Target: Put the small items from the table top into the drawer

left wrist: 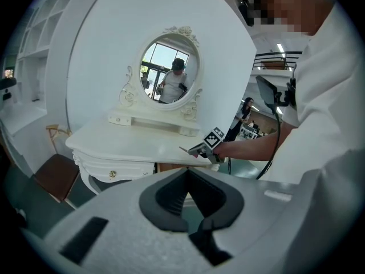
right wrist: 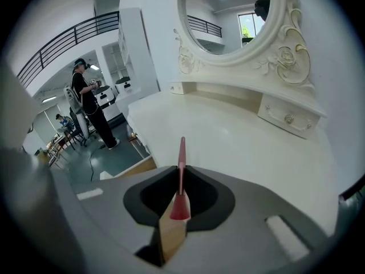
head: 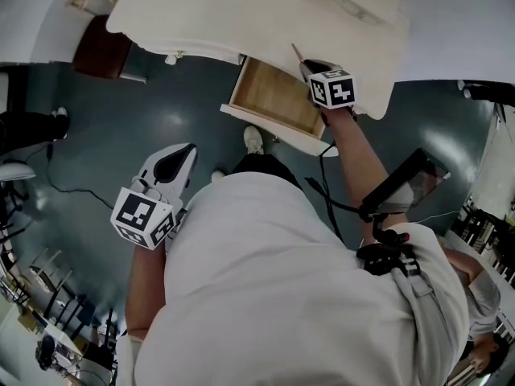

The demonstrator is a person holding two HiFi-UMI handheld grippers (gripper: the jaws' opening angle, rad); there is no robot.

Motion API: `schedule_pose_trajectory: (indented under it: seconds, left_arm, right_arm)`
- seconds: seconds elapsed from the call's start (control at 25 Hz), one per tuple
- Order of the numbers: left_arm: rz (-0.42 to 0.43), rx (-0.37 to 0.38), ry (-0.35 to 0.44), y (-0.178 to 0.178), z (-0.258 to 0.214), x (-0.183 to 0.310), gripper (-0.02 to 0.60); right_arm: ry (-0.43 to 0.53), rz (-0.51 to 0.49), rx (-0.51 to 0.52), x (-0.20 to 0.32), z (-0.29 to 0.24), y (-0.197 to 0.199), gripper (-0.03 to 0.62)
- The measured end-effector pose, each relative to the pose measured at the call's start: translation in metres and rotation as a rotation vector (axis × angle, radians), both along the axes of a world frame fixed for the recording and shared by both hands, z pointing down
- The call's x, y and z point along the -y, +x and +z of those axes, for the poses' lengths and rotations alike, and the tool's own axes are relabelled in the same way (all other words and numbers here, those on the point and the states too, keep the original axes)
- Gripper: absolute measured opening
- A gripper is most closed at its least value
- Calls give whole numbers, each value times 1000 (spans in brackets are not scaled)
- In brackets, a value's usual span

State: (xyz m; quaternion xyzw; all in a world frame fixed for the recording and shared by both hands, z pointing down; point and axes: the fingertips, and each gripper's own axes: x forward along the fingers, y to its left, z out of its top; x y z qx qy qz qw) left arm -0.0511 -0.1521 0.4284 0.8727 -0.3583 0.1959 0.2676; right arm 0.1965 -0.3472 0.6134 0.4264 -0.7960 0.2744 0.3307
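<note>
While the right gripper point(head: 306, 67) clamps a red stick point(right wrist: 182, 153) in its fingers above the worktop point(right wrist: 239, 141), just over the open drawer point(head: 278, 96), the left gripper point(left wrist: 186, 176) hangs well short of the drawer, fingers closed and empty.

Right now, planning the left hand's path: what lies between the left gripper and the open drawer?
Head view: only floor and the person's white shoe between left gripper and drawer.

Drawer point(head: 278, 95) open under worktop point(head: 241, 14) front edge. R gripper point(head: 310, 64) above drawer's R end, thin item point(right wrist: 181, 164) in jaws. Mirror point(left wrist: 170, 67) at worktop back; chair point(head: 100, 47) L of worktop.
</note>
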Motion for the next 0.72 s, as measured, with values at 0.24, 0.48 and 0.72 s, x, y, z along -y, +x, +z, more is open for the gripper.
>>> schedule_pose_trajectory:
  seconds: [0.24,0.48,0.72]
  left_arm:
    - [-4,-8,-1,-11,0,-10,2]
    - [-16,-4,-6,-22,-1,-20,2]
    - [-43,6,-15,-29,4,-23,2]
  right_arm:
    - [-29,-52,3,-29,6,-29,44]
    - [-61,-143,-7,-59,20,-63,44]
    - [-108,-205,-30,-72,57,-82,44]
